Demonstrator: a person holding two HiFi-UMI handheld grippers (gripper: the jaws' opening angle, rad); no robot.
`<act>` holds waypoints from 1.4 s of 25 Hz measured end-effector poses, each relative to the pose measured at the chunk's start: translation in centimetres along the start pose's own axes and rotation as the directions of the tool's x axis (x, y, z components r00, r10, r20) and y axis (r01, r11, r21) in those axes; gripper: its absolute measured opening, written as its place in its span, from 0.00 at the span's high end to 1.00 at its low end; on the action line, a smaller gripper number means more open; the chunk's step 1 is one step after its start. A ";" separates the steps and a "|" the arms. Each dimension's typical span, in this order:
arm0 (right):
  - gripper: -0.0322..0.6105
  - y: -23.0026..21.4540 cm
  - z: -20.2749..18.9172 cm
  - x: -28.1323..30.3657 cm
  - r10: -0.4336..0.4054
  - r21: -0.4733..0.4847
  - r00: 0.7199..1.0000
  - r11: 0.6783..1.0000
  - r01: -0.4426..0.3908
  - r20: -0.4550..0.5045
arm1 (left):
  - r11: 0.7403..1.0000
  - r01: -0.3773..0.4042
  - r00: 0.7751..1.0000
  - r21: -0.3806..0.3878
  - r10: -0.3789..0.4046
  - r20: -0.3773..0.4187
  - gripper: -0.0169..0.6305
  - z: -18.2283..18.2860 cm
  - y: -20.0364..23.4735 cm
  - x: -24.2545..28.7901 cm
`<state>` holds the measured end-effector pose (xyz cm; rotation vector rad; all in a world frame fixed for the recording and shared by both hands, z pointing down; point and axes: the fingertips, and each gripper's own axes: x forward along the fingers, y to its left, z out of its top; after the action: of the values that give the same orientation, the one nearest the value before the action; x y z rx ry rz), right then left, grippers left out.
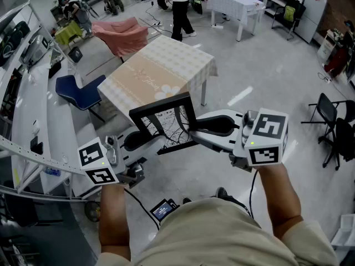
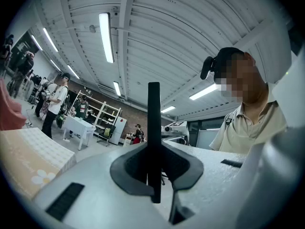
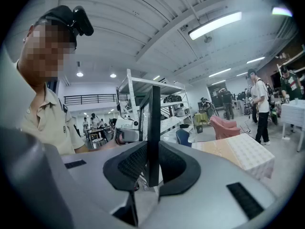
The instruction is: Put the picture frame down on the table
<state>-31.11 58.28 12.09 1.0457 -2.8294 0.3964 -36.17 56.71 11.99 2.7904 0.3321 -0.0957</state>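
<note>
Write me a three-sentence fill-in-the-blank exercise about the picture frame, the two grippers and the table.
1. The picture frame has a ____ border.
2. The left gripper and the right gripper are ____ shut on its edges.
3. The frame hangs in the air and does ____ touch the table.
Missing words: black; both; not.

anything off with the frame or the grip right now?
Nothing stands out. The picture frame looks intact, held in the air short of the table, with the left gripper and right gripper each shut on an opposite edge.
</note>
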 end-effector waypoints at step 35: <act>0.84 -8.0 -0.4 -1.5 -0.025 0.056 1.000 0.998 0.024 0.006 | 0.999 0.000 1.000 -0.046 -0.001 -0.014 0.90 -0.2 6.4 4.9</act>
<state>-24.80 53.46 13.85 1.0931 -2.8238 0.4739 -29.88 51.94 13.68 2.7465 0.3338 -0.0672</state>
